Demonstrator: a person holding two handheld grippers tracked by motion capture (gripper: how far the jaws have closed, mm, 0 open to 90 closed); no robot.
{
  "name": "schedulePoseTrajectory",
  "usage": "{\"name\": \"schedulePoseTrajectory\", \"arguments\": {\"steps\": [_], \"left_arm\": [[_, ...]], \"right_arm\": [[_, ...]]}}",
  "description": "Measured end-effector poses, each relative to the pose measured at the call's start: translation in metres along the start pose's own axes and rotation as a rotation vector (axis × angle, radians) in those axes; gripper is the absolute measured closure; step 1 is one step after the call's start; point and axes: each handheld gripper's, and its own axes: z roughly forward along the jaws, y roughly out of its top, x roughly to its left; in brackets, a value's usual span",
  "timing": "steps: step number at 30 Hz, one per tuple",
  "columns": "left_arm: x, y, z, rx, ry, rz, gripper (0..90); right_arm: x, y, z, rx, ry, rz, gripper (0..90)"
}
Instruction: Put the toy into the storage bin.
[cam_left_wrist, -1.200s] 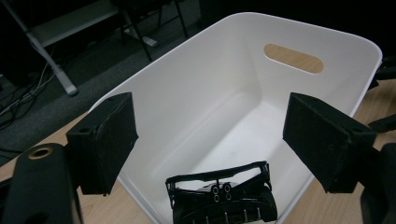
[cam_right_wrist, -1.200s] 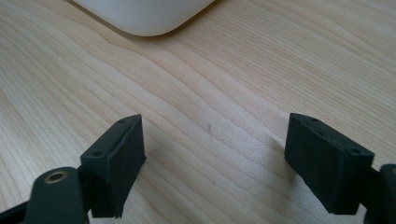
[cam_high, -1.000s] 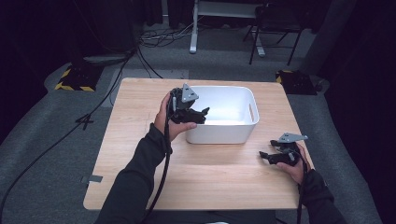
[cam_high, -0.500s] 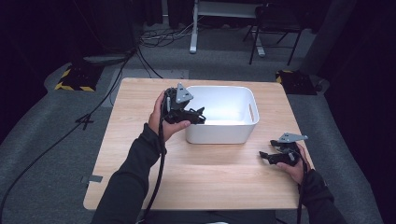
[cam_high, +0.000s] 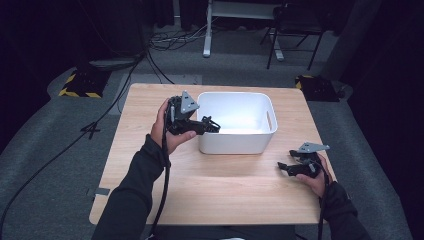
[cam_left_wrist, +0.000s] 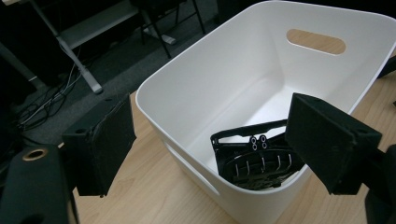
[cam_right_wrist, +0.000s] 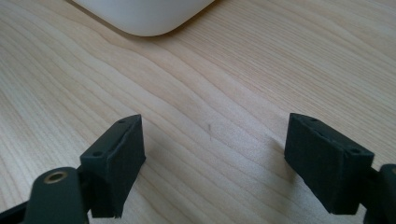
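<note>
A white plastic bin (cam_high: 235, 145) with handle slots stands on the wooden table (cam_high: 225, 195). In the left gripper view the bin (cam_left_wrist: 196, 93) holds a black frame-like part with thin ribs (cam_left_wrist: 257, 161), lying on its bottom against the near wall. My left gripper (cam_high: 212, 126) hovers at the bin's left rim, pointing into it. Its jaws (cam_left_wrist: 217, 140) stand open with nothing between them. My right gripper (cam_high: 282, 166) rests low over the table to the bin's right front. It (cam_right_wrist: 212, 163) is open over bare wood, and a corner of the bin (cam_right_wrist: 144, 14) lies ahead of it.
Beyond the table's far edge are a desk leg (cam_high: 206, 30), a chair (cam_high: 295, 30) and loose cables (cam_high: 165, 42) on the grey floor. Yellow-and-black striped blocks (cam_high: 80, 85) sit at the far left and another dark block (cam_high: 315, 87) at the far right.
My left gripper has shifted a little to the left, back from over the bin's rim. The right gripper has stayed in place.
</note>
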Motion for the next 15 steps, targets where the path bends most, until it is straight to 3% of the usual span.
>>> {"name": "schedulePoseTrajectory", "arguments": {"steps": [10, 15], "left_arm": [[0.001, -0.010, -0.007, 0.015, 0.012, 0.001, 16.1], [0.001, -0.018, -0.009, 0.045, 0.011, 0.016, 16.1]], "right_arm": [[0.000, 0.000, 0.000, 0.000, 0.000, 0.000, 20.2], [0.000, 0.000, 0.000, 0.000, 0.000, 0.001, 20.2]]}}
